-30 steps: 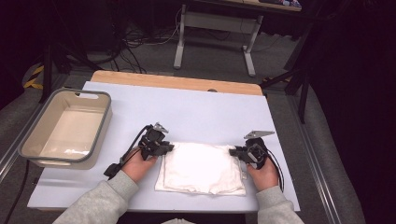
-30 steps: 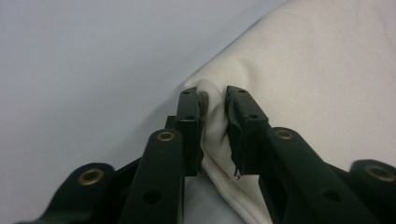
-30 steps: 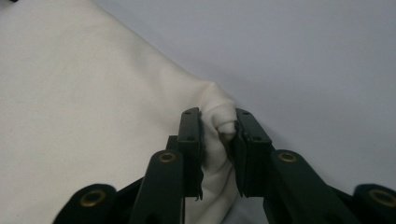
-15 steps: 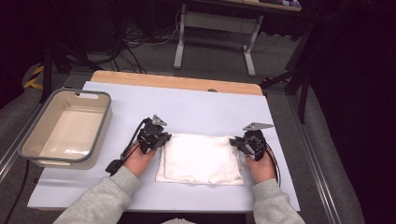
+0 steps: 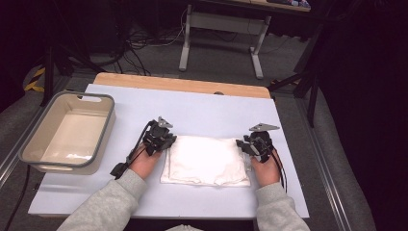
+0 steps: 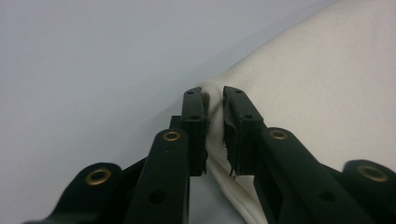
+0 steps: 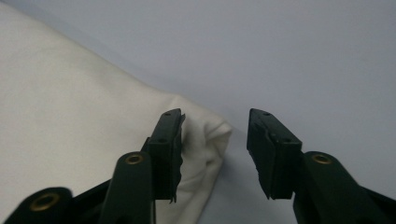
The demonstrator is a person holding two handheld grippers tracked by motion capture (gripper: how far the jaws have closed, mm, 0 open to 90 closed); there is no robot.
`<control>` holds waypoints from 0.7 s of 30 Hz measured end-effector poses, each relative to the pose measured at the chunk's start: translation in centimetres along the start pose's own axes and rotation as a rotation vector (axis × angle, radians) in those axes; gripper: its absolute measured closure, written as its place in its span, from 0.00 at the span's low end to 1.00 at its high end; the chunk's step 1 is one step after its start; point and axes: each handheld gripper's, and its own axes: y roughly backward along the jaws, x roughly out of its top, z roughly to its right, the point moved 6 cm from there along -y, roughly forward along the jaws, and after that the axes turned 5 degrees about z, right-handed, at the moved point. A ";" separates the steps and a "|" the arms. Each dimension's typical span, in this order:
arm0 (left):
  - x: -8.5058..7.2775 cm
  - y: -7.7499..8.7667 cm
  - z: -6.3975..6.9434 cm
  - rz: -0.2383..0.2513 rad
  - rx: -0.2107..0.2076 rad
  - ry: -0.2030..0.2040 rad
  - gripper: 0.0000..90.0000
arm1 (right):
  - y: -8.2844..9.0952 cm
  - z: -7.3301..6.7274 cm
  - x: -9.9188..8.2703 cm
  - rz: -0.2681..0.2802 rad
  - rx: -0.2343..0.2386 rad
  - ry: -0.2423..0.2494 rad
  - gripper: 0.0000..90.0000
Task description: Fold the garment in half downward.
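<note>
My left gripper (image 5: 161, 139) is clamped on the far left corner of the folded white cloth (image 5: 206, 160), which lies near the table's (image 5: 202, 108) front edge, right of centre. My right gripper (image 5: 253, 144) has just been opening; its jaws stand apart, the cloth's far right corner loose between them. A grey tub (image 5: 98, 139) sits at the table's left edge.

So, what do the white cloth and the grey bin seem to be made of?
White cloth: likely a soft matte knit or cotton; it puckers between the left gripper's jaws. Grey bin: probably plastic, with a smooth moulded rim and a faint sheen inside.
</note>
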 end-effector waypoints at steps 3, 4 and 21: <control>0.2 0.3 -0.4 0.015 -0.006 0.010 0.74 | 0.9 0.1 0.5 0.041 -0.019 0.002 0.50; 0.2 0.3 -0.5 0.020 -0.010 0.013 0.70 | 1.3 0.0 0.8 0.062 -0.007 -0.001 0.47; 0.9 1.7 -1.1 0.064 -0.050 0.030 0.46 | 3.4 -5.9 3.1 0.173 0.255 0.088 0.24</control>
